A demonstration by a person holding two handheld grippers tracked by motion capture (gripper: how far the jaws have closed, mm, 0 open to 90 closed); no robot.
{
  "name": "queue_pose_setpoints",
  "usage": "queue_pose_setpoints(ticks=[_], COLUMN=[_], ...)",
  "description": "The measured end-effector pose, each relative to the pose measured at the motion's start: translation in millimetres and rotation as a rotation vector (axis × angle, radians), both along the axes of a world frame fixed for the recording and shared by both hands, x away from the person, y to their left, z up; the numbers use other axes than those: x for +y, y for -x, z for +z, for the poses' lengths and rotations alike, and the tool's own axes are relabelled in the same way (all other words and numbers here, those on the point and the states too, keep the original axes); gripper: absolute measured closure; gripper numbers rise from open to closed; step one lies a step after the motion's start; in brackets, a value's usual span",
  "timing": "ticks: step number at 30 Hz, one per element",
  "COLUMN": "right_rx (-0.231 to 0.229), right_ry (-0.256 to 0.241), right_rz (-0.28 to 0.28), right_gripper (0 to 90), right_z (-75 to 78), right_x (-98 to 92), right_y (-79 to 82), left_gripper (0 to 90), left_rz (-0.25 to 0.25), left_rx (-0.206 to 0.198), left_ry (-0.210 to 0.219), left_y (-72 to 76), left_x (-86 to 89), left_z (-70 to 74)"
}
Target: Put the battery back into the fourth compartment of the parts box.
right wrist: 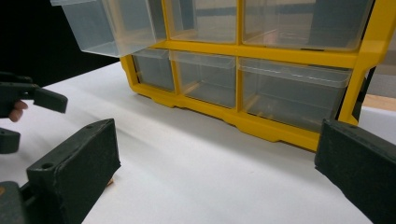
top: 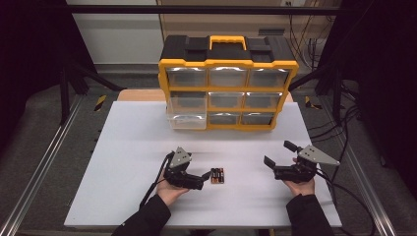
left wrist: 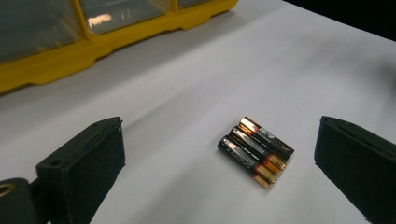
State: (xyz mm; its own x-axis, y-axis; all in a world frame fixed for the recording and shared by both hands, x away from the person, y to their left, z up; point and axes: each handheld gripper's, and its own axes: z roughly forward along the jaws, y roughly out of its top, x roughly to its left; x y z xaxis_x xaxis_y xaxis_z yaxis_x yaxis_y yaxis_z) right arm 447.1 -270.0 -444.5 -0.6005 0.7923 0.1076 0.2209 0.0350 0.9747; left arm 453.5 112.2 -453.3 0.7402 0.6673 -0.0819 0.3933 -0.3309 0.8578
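Three AA batteries, black with copper ends, lie side by side on the white table top. My left gripper is open just left of them, its jaws spread wide and pointing at them, apart from them. My right gripper is open and holds nothing, out at the right, facing the yellow and black drawer organizer. One clear drawer in the organizer's left column is pulled out. The left gripper also appears at the left edge of the right gripper view.
The organizer stands at the back middle of the table with several clear drawers and a yellow handle on top. Black stands and cables flank the table. Metal rails run along both sides.
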Motion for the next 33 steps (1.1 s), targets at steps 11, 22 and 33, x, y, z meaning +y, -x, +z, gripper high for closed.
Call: queue_pose_setpoints(ticks=[11,22,33], right_rx=[0.002,0.002,0.011], right_ry=[0.000,0.001,-0.001], right_rz=[0.004,0.003,0.001], right_gripper=[0.4,0.3,0.3], right_z=[-0.1,-0.5,-0.3], right_x=[0.1,0.4,0.3], right_y=[-0.3,-0.9,-0.7], left_gripper=[1.8,15.6,34.3], left_rz=[0.011,0.080,0.079], left_rx=[0.057,0.151,0.192], left_ry=[-0.051,-0.091,-0.146], left_y=[-4.5,-7.4,-3.6], left_x=[-18.8,-29.5,-42.5], left_z=[-13.1,-20.9,-22.9])
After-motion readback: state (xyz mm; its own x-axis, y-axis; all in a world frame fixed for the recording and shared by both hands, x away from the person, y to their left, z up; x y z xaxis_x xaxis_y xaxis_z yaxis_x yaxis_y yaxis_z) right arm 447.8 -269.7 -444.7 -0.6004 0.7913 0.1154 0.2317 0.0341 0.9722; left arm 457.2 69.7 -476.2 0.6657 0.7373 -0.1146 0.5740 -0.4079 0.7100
